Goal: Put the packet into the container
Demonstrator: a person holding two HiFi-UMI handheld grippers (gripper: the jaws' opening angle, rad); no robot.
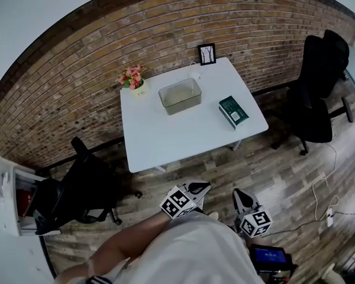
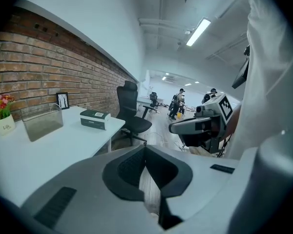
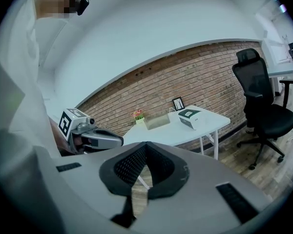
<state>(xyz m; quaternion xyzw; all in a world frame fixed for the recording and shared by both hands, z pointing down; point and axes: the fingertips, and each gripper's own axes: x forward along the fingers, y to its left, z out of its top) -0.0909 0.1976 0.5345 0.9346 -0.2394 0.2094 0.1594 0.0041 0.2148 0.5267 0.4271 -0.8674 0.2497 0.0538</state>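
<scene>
On white bench [image 1: 165,141], green packet [image 1: 233,111] lying flat right of clear container [image 1: 180,95], apart, left claw [image 1: 200,187] and right claw [image 1: 240,195] both closed, holding nothing, short of bench

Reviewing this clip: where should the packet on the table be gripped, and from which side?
Probably grip the packet across its short width, mid-length, coming from above. It lies flat on the table near the right edge, so its underside cannot be reached, and its long sides stand clear. The right tongs, shut and empty, are nearer that side.
</scene>
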